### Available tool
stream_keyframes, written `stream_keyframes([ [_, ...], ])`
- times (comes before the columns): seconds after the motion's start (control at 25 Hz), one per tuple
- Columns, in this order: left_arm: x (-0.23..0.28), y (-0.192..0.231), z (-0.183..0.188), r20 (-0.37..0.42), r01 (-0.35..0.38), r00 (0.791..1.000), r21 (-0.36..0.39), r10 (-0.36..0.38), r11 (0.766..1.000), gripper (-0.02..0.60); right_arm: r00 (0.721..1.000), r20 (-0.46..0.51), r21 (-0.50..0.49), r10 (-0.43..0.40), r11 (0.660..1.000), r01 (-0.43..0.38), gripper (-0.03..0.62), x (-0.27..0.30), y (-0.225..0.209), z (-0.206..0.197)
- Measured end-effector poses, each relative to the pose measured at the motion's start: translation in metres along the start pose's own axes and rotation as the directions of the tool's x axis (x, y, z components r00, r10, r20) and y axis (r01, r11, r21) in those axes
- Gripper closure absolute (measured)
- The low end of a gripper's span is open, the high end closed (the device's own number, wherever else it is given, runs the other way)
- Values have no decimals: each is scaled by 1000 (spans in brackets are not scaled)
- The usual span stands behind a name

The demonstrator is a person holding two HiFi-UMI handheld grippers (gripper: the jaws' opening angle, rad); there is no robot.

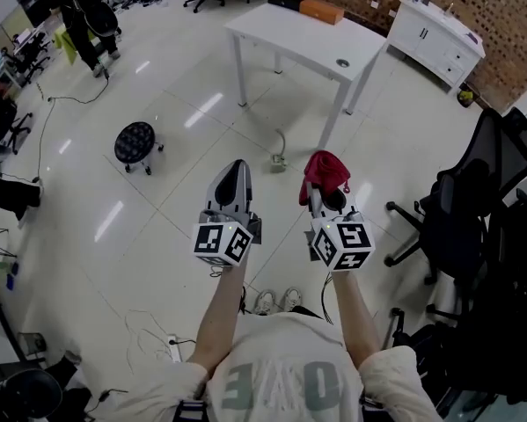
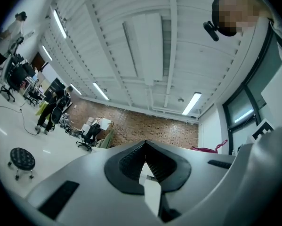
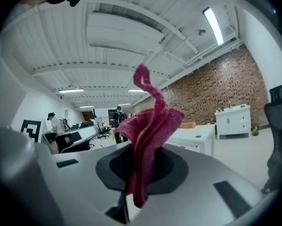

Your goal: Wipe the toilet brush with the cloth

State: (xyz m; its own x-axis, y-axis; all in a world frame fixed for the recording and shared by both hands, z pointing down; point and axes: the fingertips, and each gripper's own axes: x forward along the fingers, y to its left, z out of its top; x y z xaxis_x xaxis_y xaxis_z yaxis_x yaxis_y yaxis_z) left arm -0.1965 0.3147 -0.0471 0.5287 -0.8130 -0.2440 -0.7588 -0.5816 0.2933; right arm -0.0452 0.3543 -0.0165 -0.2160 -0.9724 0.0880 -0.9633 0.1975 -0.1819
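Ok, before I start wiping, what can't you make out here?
- Toilet brush: in no view.
- Tips of the right gripper: head view, covered by the red cloth.
- Cloth's gripped end: right gripper view, buried between the jaws.
- Orange object on the white table: head view, too small to identify.
- Floor at right: head view, hidden by black office chairs.

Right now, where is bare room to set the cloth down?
The white table is bare from the orange box to its near corner. Open floor lies between the black stool and the table. Crowded at right: office chairs.
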Motion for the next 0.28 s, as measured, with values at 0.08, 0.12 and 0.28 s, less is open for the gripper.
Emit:
stream_keyframes([
  [0.08,-6,3,4,0,7,1000,0,-7,1000,575,1000,4,2,5,1000,-5,562,-2,13,-2],
  [0.12,-9,5,6,4,6,1000,-3,-6,1000,575,1000,3,12,9,1000,-9,562,-2,17,-4],
  [0.28,-23,9,11,13,7,1000,9,-8,1000,575,1000,-6,3,12,1000,-12,562,-7,31,-15],
])
